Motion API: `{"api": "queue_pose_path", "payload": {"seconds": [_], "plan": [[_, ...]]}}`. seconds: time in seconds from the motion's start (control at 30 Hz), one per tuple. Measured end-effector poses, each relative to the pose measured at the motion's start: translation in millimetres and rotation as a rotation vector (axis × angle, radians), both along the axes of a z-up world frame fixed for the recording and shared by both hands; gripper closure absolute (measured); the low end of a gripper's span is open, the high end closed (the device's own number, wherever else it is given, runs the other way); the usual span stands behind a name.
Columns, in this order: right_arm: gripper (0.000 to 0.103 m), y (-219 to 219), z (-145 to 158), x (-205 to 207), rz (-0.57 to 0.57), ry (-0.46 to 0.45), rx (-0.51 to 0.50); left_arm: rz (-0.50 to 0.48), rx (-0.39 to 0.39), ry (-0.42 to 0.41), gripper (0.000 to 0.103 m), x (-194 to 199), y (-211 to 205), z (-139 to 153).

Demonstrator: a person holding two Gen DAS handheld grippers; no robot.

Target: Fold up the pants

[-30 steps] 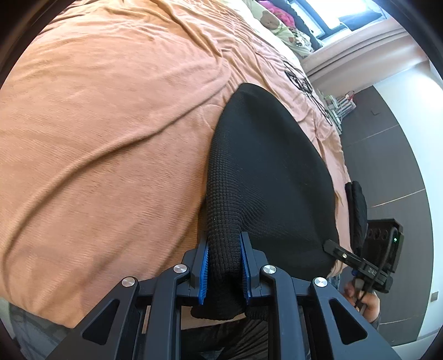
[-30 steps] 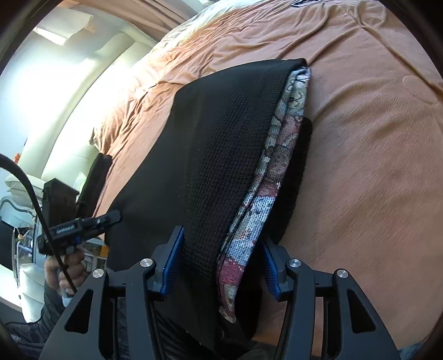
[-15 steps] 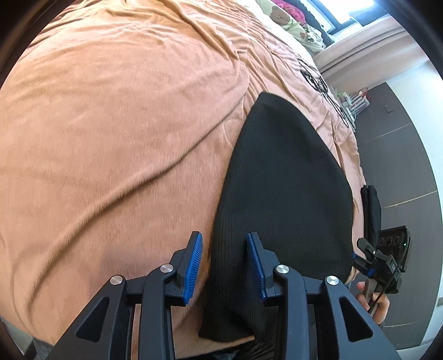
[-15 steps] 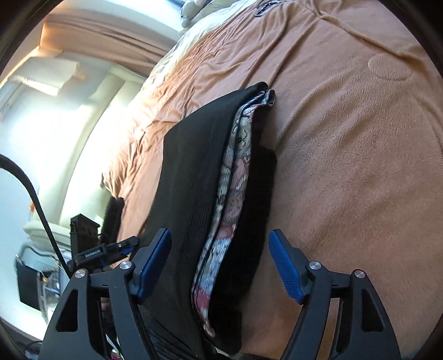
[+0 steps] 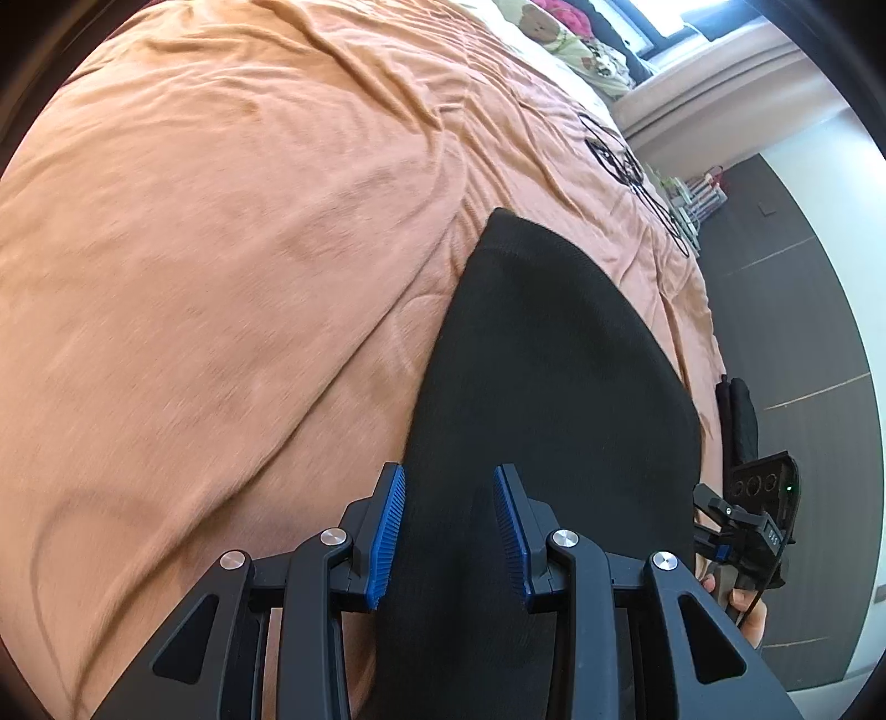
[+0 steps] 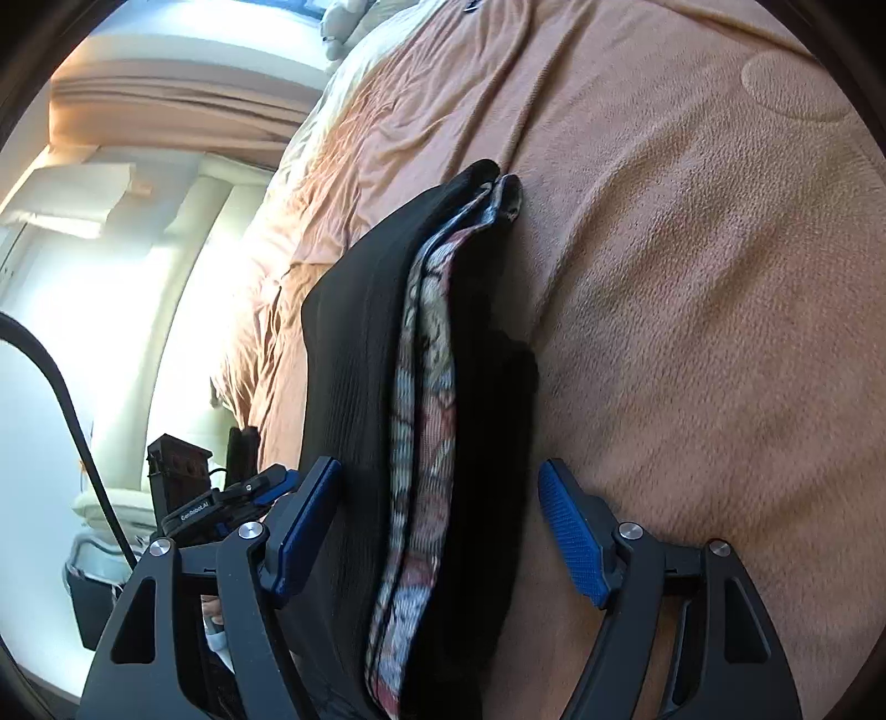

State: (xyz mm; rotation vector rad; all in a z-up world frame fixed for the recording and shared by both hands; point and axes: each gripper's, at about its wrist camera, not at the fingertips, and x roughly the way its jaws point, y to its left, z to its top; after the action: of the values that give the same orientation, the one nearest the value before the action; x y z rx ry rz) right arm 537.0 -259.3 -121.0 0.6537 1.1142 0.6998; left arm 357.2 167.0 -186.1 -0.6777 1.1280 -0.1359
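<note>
The black knit pants (image 5: 554, 360) lie folded on the orange bed cover (image 5: 221, 249), near the bed's edge. My left gripper (image 5: 448, 531) is open and straddles one end of the fold; its blue pads do not press the cloth. In the right wrist view the pants (image 6: 360, 332) show stacked layers with a patterned inner layer (image 6: 426, 360) between black ones. My right gripper (image 6: 437, 531) is open wide around that stack, with a gap beside its right pad. Each view shows the other gripper (image 5: 742, 526) (image 6: 221, 504) at its edge.
The orange cover (image 6: 692, 277) spreads wide and wrinkled around the pants. Pillows and a plush toy (image 5: 554, 33) lie at the head of the bed. Dark floor (image 5: 803, 332) runs beside the bed's edge. A black cable (image 6: 55, 387) crosses the right wrist view.
Both grippers let go of the pants: the left was shut on the fold, the right closed around the stack, and both now stand open. Both have drawn back slightly.
</note>
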Motion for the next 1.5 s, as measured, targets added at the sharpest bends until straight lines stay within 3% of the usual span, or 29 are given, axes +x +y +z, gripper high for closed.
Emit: {"api": "queue_pose_path", "payload": {"seconds": [0.4,0.57,0.77,0.97,1.4,1.43,1.47,1.5], "plan": [[0.034,4.1,0.8,4.0,0.004,-0.022,0.000,-0.030,-0.017,-0.002,0.067,48.0,-2.4,-11.7],[0.047,5.0,14.8,-5.1,0.024,-0.078,0.020,-0.044,-0.019,-0.003,0.067,61.2,0.8,-14.6],[0.047,6.8,8.1,-9.2,0.021,-0.069,-0.029,-0.061,-0.026,-0.015,0.067,75.3,1.1,-16.1],[0.043,9.3,-3.9,-6.1,0.024,-0.013,0.005,-0.095,-0.026,-0.018,0.067,85.9,-2.2,-20.9],[0.041,-0.4,-2.6,-6.2,0.052,-0.061,0.051,-0.111,-0.090,-0.037,0.067,99.3,4.1,-27.0],[0.045,-1.1,0.0,-9.2,0.054,-0.077,0.051,-0.111,-0.091,-0.037,0.067,99.8,4.3,-27.5],[0.056,-0.7,1.0,-10.7,0.054,-0.085,0.042,-0.110,-0.089,-0.036,0.068,100.0,4.2,-27.1],[0.062,-2.4,1.6,-12.7,0.057,-0.093,0.029,-0.106,-0.084,-0.038,0.069,99.6,4.4,-26.3]]}}
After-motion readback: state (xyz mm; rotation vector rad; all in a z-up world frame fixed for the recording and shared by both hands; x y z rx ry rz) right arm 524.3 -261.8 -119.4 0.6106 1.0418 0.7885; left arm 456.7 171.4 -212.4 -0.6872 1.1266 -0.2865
